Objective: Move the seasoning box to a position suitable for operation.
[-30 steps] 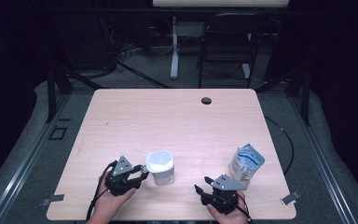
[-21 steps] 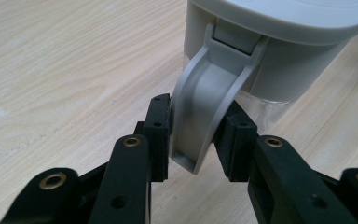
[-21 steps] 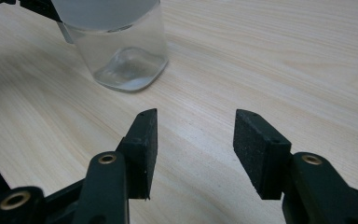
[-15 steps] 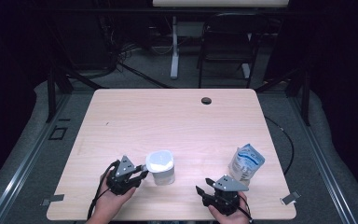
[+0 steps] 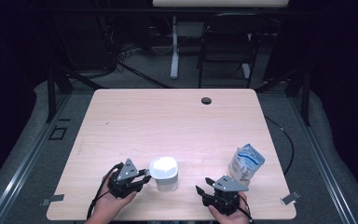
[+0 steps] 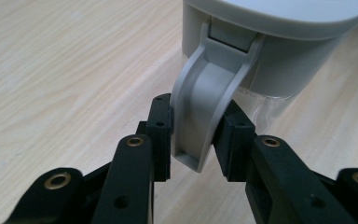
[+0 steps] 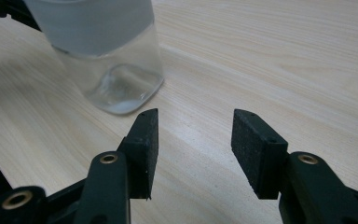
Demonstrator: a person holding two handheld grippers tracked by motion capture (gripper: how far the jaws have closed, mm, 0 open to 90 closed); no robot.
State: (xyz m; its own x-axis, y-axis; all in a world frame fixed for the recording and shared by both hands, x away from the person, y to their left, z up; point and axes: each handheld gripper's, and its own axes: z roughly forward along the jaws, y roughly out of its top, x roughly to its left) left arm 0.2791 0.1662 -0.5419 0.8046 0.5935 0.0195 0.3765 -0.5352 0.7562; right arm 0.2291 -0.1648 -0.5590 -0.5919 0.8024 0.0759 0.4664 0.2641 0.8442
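Between the black jaws of the left gripper (image 6: 193, 140) sits the curved grey plastic latch (image 6: 205, 107) of a clear square jar with a white-grey clamp lid (image 5: 164, 172), pads pressed against both flanks of that latch, so closed on it with nothing else held. Just beyond the jaws rises the jar body, see-through below the lid, standing upright on the pale wood-grain counter (image 5: 168, 121). Ahead and to the left of the right gripper (image 7: 193, 140), seen along its own jaws, stands the same jar, near but not touching; jaws here spread wide with bare counter between them, holding nothing. Off to the right gripper's outer side, near but apart in the high view, stands a blue-and-white soft pouch (image 5: 247, 163), slightly leaning. Judged from the look: jar seemingly empty, so probably light and apt to slide or tip if the latch is pulled without bracing; walls smooth and likely slippery, material not certain, glass or hard plastic, so best treated as breakable. Latch stiff, thin, hinged, good for a narrow pinch as now. Best hold for steadying: across the flat sides of the body, low down, with the free gripper. Pouch probably soft and crushable, better pinched at its top edge.
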